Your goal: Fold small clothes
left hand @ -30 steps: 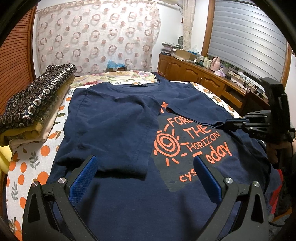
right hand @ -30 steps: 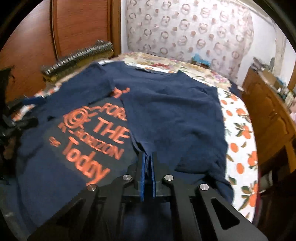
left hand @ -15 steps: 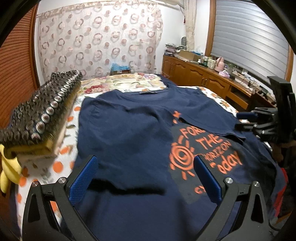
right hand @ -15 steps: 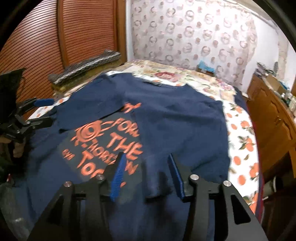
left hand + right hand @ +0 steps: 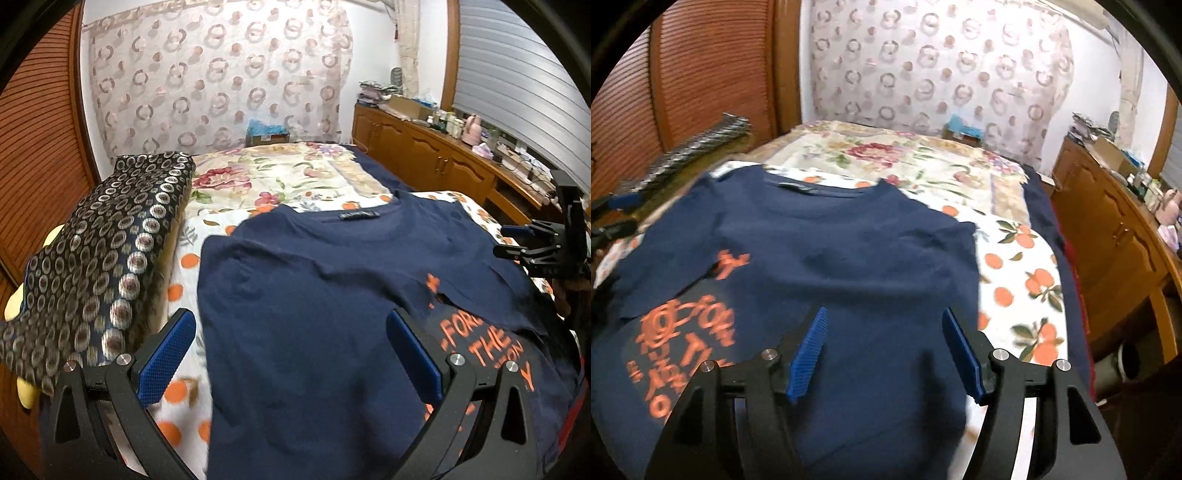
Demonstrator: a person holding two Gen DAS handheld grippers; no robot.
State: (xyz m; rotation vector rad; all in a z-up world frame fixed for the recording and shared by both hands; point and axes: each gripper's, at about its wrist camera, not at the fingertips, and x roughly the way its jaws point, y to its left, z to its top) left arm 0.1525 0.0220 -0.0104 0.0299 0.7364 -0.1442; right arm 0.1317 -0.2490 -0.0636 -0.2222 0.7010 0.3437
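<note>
A navy T-shirt (image 5: 314, 295) with orange print lies flat on the bed, both sleeves folded in over the body; it also shows in the right wrist view (image 5: 831, 258). My left gripper (image 5: 291, 332) is open and empty, hovering over the shirt's left side. My right gripper (image 5: 884, 325) is open and empty above the shirt's right side. The right gripper also shows at the far right of the left wrist view (image 5: 517, 240). The shirt's hem is hidden below both views.
A folded stack of patterned cloth (image 5: 96, 258) lies on the left side of the bed. An orange-print sheet (image 5: 1015, 269) covers the bed. A wooden cabinet (image 5: 443, 170) with clutter runs along the right. A slatted wooden wall (image 5: 701, 74) stands at the left.
My right gripper opened and let go of the folded sleeve. Both grippers have moved up towards the collar end of the shirt.
</note>
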